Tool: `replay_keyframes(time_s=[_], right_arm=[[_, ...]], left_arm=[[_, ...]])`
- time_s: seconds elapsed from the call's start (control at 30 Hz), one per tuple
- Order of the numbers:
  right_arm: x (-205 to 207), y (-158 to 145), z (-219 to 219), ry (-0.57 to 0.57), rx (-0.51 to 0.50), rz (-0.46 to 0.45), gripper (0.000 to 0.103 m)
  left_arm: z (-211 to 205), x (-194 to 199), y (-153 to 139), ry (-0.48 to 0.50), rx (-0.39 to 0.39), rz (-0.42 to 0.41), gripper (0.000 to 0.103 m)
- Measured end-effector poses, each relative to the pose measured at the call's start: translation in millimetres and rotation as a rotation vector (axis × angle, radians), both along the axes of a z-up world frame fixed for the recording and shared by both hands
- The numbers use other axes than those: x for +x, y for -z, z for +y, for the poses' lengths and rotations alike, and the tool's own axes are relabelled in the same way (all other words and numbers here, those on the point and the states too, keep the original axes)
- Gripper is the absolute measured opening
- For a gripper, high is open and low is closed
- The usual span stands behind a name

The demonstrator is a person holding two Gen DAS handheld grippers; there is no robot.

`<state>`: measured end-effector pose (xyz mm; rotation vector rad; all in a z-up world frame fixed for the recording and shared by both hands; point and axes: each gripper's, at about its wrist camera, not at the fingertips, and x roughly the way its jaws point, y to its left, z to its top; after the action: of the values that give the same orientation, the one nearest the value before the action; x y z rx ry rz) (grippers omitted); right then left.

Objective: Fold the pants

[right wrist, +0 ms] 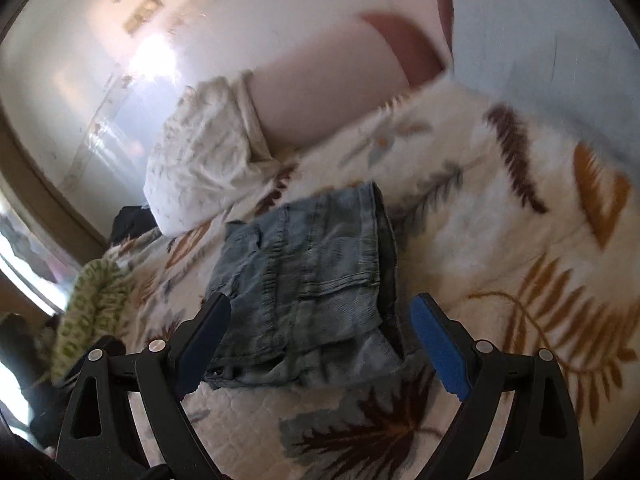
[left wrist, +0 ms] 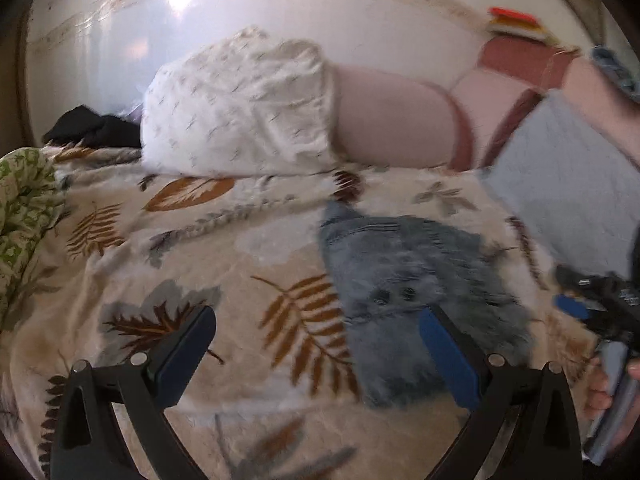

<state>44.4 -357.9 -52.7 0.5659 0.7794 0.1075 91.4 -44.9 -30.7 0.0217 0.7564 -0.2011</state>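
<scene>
With both the left gripper (left wrist: 316,340) and right gripper (right wrist: 322,326) spread wide and empty, the folded denim jeans (right wrist: 312,280) were judged soft, heavy, best gripped at a thick folded edge.

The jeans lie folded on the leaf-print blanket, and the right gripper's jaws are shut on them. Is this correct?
Not quite. The jeans do lie folded on the leaf-print blanket, but the right wrist view shows the right gripper with jaws wide open, gripping nothing.

I see faded blue denim pants (right wrist: 308,280) folded into a compact stack, lying flat on the leaf-print bedspread (right wrist: 520,208).
</scene>
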Motion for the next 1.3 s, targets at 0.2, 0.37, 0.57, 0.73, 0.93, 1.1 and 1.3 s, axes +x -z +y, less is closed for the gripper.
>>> replay_keyframes(time_s=[0.2, 0.37, 0.57, 0.73, 0.93, 1.1, 1.3], right_arm=[[9, 8, -35, 0.068, -0.012, 0.011, 0.092], [4, -2, -32, 0.062, -0.037, -0.033, 0.092], [6, -9, -9, 0.022, -0.120, -0.063, 0.092], [6, -9, 0, 0.026, -0.155, -0.076, 0.092], [8, -4, 5, 0.037, -0.175, -0.063, 0.092], [8, -4, 10, 0.030, -0.188, -0.066, 0.092], [10, -3, 5, 0.040, -0.175, -0.060, 0.092]], left_arm=[[-23, 9, 25, -0.017, 0.148, 0.012, 0.103], [-37, 1, 23, 0.000, 0.234, -0.067, 0.103], [-37, -5, 20, 0.010, 0.244, -0.088, 0.103], [-33, -4, 16, -0.005, 0.231, -0.098, 0.103], [-25, -6, 11, -0.029, 0.212, -0.109, 0.103], [-24, -5, 13, -0.039, 0.201, -0.098, 0.103], [-25, -2, 18, -0.035, 0.206, -0.087, 0.103]])
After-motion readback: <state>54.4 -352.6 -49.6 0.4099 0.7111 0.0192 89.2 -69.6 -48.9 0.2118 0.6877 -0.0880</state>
